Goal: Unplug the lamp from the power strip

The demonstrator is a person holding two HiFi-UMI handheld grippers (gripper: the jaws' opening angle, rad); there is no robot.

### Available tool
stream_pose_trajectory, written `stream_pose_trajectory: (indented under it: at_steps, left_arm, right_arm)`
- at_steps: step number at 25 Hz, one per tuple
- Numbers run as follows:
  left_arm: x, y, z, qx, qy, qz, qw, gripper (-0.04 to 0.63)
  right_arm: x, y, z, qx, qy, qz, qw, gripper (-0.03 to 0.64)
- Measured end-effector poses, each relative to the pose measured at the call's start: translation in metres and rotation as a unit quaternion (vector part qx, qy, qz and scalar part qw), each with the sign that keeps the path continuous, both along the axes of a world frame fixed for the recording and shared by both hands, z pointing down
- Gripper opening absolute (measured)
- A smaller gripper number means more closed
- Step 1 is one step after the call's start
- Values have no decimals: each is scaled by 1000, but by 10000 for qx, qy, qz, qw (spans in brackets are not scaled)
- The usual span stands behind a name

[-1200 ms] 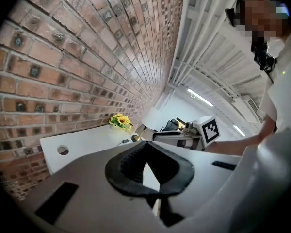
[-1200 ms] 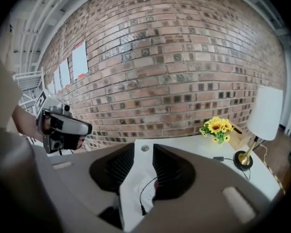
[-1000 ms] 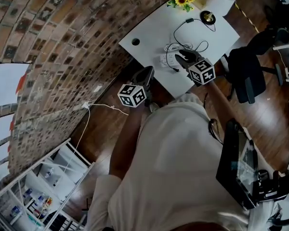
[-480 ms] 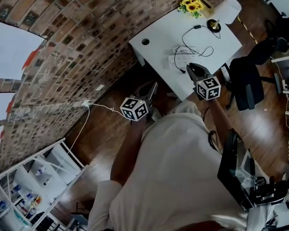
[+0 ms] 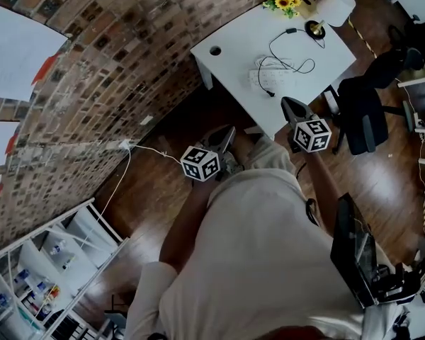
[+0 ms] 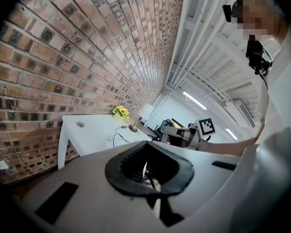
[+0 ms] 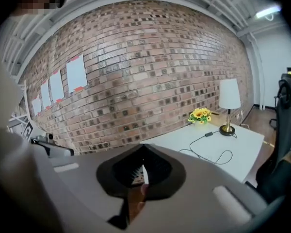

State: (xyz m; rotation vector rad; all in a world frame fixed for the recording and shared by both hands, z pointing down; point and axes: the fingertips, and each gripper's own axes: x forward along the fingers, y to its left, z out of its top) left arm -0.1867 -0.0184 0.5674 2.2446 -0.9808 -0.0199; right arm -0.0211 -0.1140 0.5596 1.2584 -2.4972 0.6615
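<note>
Lamp (image 5: 336,7) at far corner of table (image 5: 234,41), well beyond right claw (image 5: 292,108). Power strip (image 5: 269,80) lies between claw and lamp, so likely first reach. Right claw jaws pressed together, gripping nothing. Left claw (image 5: 223,139) likewise closed and empty, held off table edge, probably spare. Plug not yet approached.

Office, brick wall (image 5: 92,76), white desk (image 5: 248,41), swivel chair (image 5: 365,108), ceiling strip lights (image 6: 196,101)
</note>
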Motion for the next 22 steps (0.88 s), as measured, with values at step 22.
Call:
stream_pose_trajectory:
  at_steps: [22]
  left_arm:
    - [31,23,-50,333,-433,-849,9949,2]
  right_arm:
    - [70,57,-67,227,-1045,-624,9923,-2]
